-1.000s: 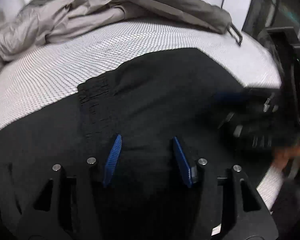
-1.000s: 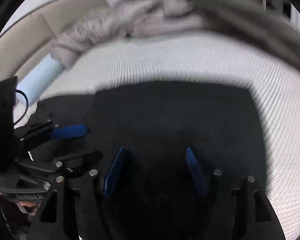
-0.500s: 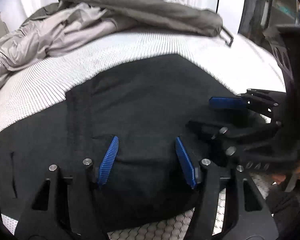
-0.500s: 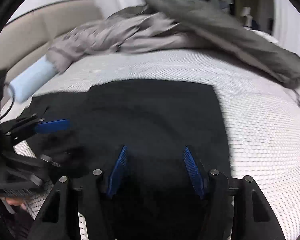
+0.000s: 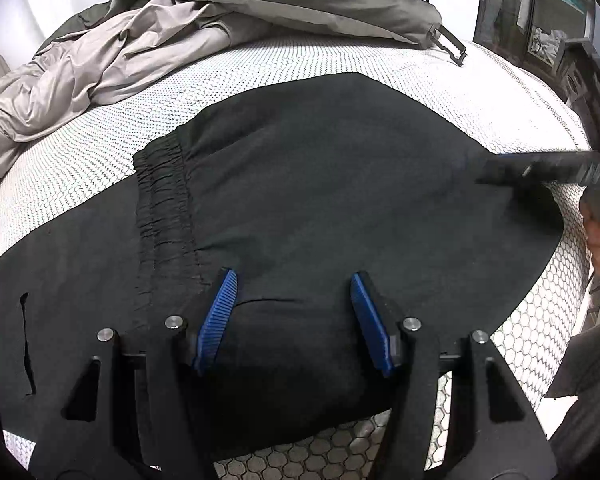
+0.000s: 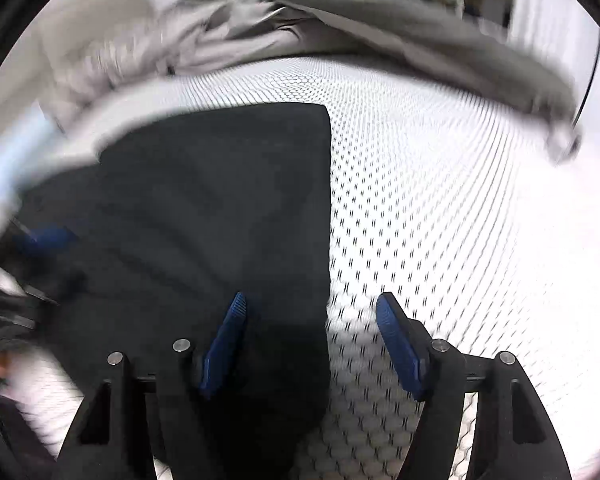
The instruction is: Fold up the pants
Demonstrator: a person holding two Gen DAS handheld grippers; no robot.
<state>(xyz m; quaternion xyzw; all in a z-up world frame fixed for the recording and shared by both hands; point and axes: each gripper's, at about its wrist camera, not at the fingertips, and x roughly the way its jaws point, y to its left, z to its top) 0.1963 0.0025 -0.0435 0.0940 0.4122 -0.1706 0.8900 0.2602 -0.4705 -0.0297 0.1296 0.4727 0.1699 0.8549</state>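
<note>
The black pants [image 5: 320, 200] lie on the bed [image 5: 380, 64], folded over, with the elastic waistband [image 5: 164, 200] ahead and to the left of the left hand-held gripper [image 5: 292, 316]. That gripper is open, holding nothing, with cloth under and between its blue pads [image 5: 216, 320]. Compared with half a second ago, the right hand-held gripper [image 6: 312, 344] has swung out from the middle of the pants to their right edge: its left pad is over the cloth, its right pad over bare mattress cover, jaws open and empty. The right wrist view is motion-blurred, so it appears mid-move. Judgement: the last fold is laid and released; the right gripper is probably lining up on the side edge for the next fold. Grey garments [image 5: 120, 52] lie well beyond the pants.
</note>
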